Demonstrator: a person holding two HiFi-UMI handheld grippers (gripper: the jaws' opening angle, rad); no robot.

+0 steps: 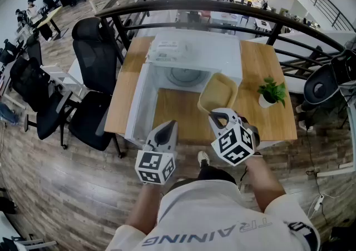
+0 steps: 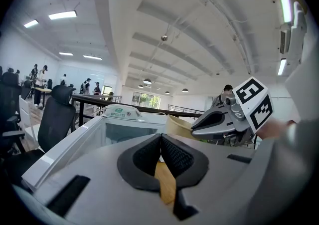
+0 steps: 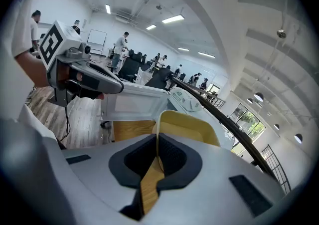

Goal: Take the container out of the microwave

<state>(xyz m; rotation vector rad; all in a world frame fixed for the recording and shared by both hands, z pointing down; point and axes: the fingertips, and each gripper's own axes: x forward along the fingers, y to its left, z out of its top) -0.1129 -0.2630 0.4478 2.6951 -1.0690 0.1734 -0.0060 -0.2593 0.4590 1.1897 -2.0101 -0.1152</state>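
A white microwave [image 1: 192, 49] stands on a wooden table [image 1: 261, 60], its door [image 1: 137, 105] swung open to the left and its glass turntable [image 1: 186, 76] bare. A shallow yellow container [image 1: 218, 93] hangs tilted outside the oven, over the table in front of its right half. My right gripper [image 1: 214, 115] is shut on the container's near rim; in the right gripper view the rim [image 3: 187, 124] runs between the pads of my right gripper [image 3: 157, 141]. My left gripper [image 1: 169, 124] is shut and empty, beside the right one and in front of the open door. In the left gripper view my left gripper [image 2: 160, 136] has its pads together.
A small potted plant [image 1: 271, 93] stands on the table's right end. Black office chairs [image 1: 94, 49] crowd the left side of the table. A dark curved railing [image 1: 222, 8] runs behind the microwave. Wooden floor lies below the table's near edge.
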